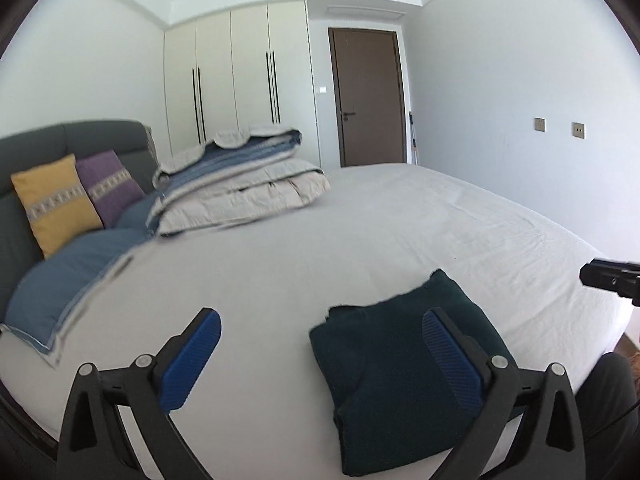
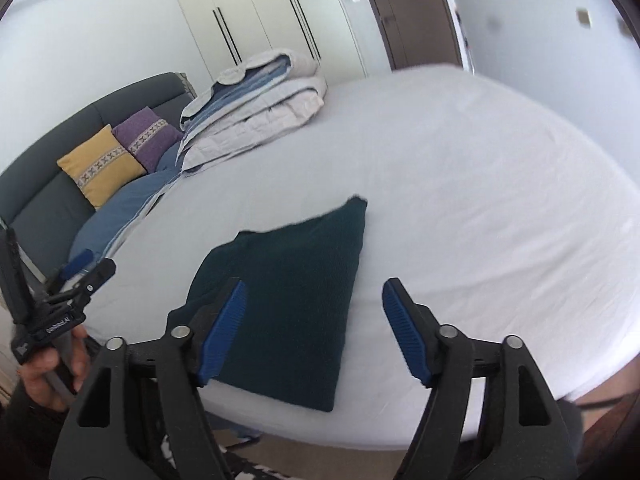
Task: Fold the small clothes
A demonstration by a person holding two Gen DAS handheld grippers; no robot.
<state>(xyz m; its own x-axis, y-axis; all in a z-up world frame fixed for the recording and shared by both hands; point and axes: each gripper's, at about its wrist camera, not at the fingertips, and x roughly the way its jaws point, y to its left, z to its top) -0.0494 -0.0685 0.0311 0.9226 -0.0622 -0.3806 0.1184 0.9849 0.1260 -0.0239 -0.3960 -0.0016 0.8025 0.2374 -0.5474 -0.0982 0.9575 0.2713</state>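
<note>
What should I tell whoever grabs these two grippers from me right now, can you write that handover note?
Left gripper: open, empty, held above the bed.
Right gripper: open, empty, also clear of the cloth.
Dark green garment: folded into a compact rectangle, lying flat near the close edge of the white bed sheet, touched by neither gripper.
Done: this piece looks folded and released.
Left: no other small clothes show in either view; find the next one. The folded duvet and cushions by the headboard are not part of the job.

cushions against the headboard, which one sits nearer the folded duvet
The purple cushion. It leans beside the folded duvet, while the yellow cushion stands on its far side.
</note>
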